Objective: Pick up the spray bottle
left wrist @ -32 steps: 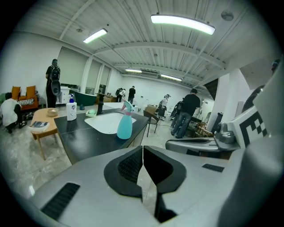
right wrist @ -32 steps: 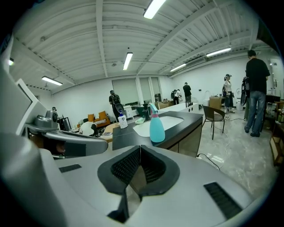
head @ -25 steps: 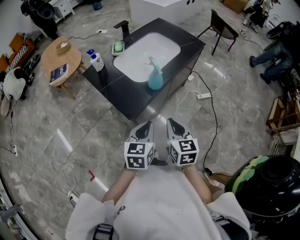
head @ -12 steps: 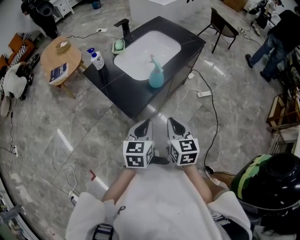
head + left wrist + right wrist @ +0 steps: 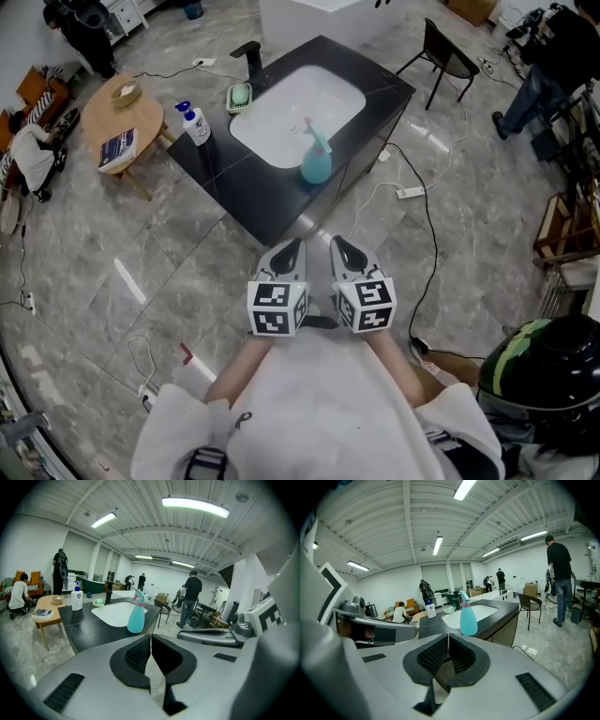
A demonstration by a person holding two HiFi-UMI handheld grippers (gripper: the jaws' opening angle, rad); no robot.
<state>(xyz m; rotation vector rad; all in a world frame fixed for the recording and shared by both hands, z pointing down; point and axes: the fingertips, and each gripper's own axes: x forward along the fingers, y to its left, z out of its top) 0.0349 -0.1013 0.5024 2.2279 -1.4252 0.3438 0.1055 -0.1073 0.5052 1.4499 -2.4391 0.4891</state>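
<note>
The spray bottle [image 5: 314, 165] stands on the table [image 5: 253, 192] at the near edge of the sink [image 5: 281, 122]. A pump bottle [image 5: 195, 123] stands at the table's left corner. The faucet [image 5: 248, 56] is behind the sink. A chair [image 5: 442, 54] stands to the table's right.

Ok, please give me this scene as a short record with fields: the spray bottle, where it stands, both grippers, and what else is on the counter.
spray bottle: teal, upright, untouched
place: black counter, beside the white sink, near the front edge
left gripper: jaws together, empty, short of the counter
right gripper: jaws together, empty, short of the counter
also on counter: white soap bottle, at the left corner
task stage: bottle not yet picked up
</note>
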